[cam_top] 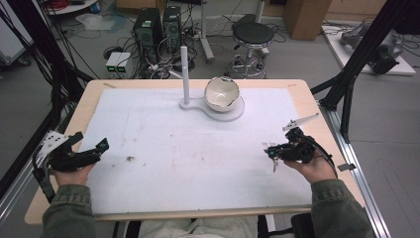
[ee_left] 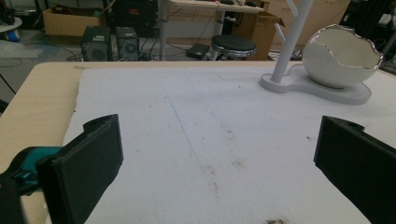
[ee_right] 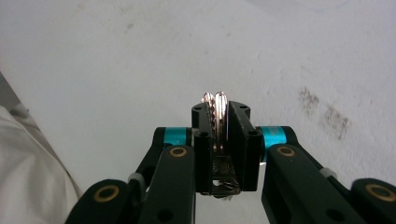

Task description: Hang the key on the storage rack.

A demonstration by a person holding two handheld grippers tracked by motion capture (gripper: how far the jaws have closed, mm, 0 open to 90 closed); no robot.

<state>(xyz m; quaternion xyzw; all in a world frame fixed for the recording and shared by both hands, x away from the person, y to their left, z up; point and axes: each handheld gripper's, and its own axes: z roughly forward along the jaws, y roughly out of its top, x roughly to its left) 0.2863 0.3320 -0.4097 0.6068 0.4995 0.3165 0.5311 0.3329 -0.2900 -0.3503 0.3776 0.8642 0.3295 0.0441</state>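
Near right: the right tool [cam_top: 274,152] is clamped on a small bunch of keys [ee_right: 217,116], held just above the white mat [cam_top: 188,148] covering the table [cam_top: 89,96]; the blades stand edge-on between the jaws, part of the bunch hanging below. Keys are probably light, rigid and smooth metal, so likely to pivot or slip; a grip across the flat faces, near the heads, seems safest. Near left: the left tool [cam_top: 91,151] is spread wide and empty. Far centre: an eggshell-shaped bowl [cam_top: 222,93], apparently brittle ceramic, sits on a white stand beside its branched post [cam_top: 184,74].
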